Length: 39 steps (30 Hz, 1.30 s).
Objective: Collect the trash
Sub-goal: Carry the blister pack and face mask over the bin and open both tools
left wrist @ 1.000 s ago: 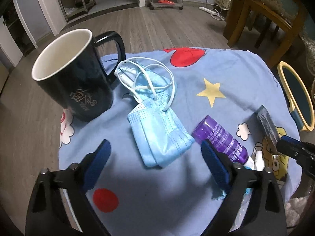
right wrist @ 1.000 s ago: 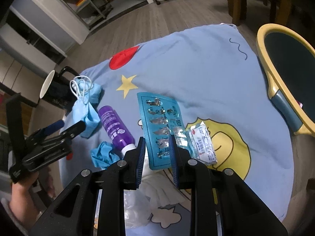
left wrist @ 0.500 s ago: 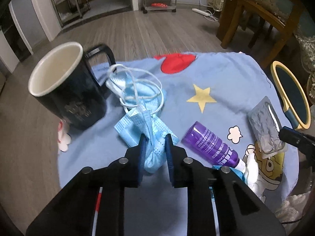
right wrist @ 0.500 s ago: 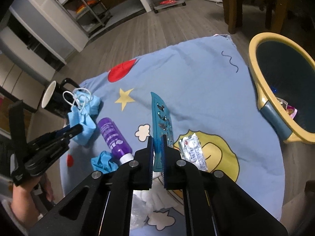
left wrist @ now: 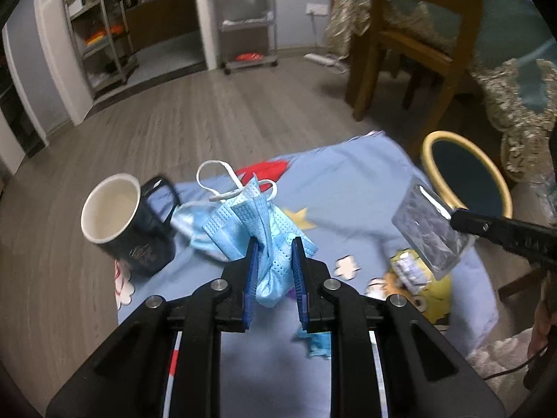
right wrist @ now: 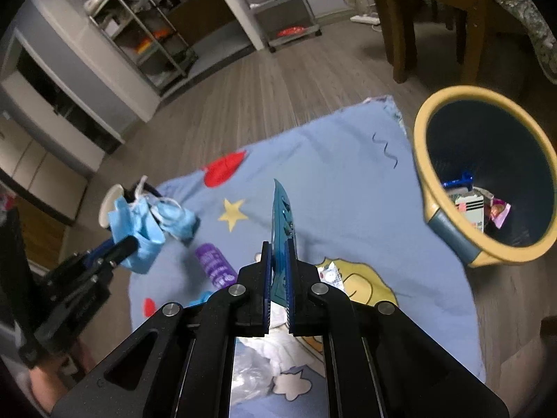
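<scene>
In the right wrist view, the bin (right wrist: 452, 240) stood at right beside the cloth (right wrist: 348, 174), the mug (right wrist: 106, 205) at left, the bottle (right wrist: 214, 264) between them.

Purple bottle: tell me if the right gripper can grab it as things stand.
Probably not yet. The right gripper is shut on the blister pack, so its jaws are taken. The purple bottle lies uncovered on the cloth just to its left; the way there looks free once the pack is dropped.

text: none legible | black mug (left wrist: 132, 240): pale blurred marking | purple bottle (right wrist: 214, 266): blurred print
</scene>
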Motion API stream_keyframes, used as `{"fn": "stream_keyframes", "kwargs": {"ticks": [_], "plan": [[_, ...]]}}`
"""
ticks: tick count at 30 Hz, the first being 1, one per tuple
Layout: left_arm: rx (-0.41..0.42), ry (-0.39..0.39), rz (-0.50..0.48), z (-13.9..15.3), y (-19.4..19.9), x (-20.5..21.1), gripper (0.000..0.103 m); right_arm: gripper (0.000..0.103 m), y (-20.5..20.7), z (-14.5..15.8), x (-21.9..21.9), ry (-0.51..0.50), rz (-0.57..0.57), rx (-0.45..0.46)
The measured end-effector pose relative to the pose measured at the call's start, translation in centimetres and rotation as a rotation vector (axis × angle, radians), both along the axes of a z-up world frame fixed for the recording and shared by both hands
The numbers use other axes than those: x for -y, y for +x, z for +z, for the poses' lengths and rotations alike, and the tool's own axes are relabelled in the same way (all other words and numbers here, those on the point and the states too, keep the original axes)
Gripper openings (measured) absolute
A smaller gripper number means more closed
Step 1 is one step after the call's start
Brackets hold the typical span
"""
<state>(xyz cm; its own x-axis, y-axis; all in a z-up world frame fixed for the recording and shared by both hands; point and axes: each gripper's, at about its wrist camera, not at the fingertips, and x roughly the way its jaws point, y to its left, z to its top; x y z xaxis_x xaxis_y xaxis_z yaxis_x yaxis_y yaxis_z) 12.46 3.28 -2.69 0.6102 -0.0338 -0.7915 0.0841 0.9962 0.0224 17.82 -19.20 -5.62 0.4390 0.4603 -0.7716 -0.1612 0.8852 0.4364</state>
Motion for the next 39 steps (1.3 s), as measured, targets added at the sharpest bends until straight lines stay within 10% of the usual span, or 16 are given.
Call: {"fn": "stream_keyframes", "kwargs": {"ticks": [11, 39], "plan": [[0.067, -0.051, -0.152, 2.6, -1.0, 5.2, 0.018, 0.008, 0.5, 7.2, 7.4, -0.036, 0.001, 0.137], [-0.014, -0.095, -0.414, 0.9, 0.7, 17.4, 0.018, 0.008, 5.2, 0.2, 20.8, 0.154, -0.344, -0.01]]}}
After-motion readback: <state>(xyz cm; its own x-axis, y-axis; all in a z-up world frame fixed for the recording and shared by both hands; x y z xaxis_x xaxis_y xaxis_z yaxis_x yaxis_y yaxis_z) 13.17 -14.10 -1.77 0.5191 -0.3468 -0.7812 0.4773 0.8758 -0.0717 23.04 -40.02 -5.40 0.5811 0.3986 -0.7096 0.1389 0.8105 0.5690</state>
